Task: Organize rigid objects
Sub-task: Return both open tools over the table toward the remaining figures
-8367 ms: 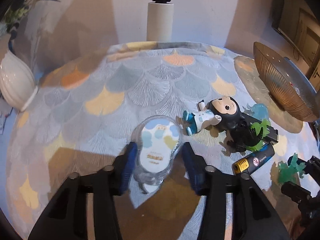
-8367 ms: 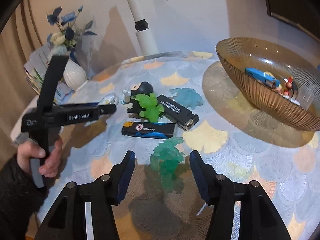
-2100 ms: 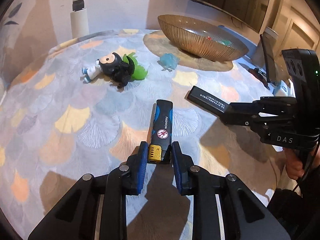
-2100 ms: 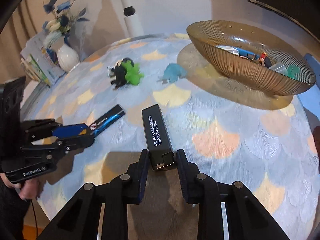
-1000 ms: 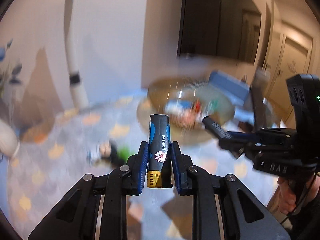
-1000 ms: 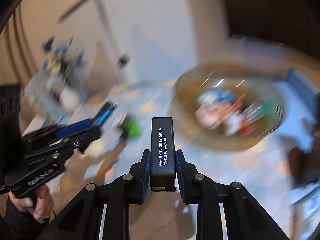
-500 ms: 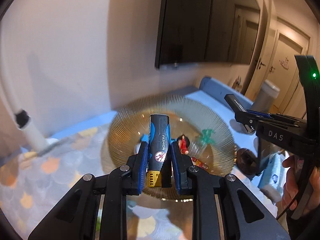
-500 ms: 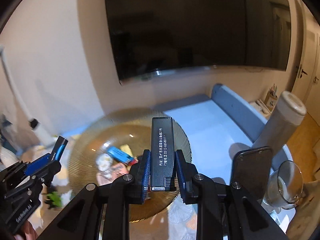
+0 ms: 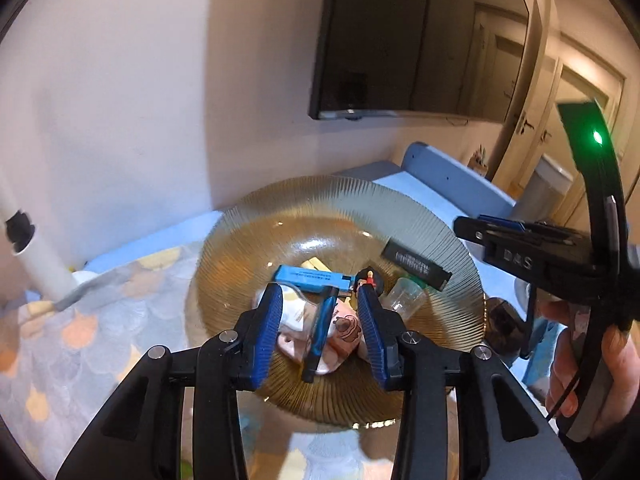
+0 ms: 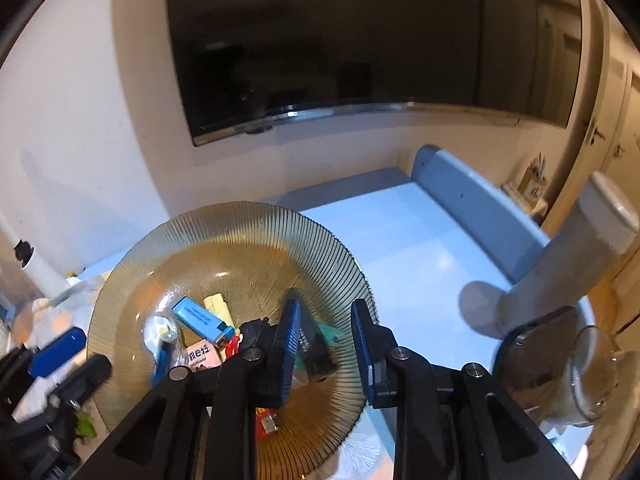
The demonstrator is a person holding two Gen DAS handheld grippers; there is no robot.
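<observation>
Over the ribbed amber bowl (image 9: 420,216), the blue-and-black lighter (image 9: 318,332) drops between the left gripper (image 9: 320,322)'s spread jaws, while the black lighter (image 9: 416,264) tumbles in beside the right gripper (image 10: 326,344), also wide open. Judging by the piled bowl, most sorting looks done; green bits (image 10: 85,426) on the patterned tablecloth (image 9: 80,320) suggest some is left.

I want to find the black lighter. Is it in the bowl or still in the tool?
In the bowl. The black lighter lies on the bowl's ribbed wall, and the right tool is open.

Warm indoor light, fisheye-warped, slight blur
</observation>
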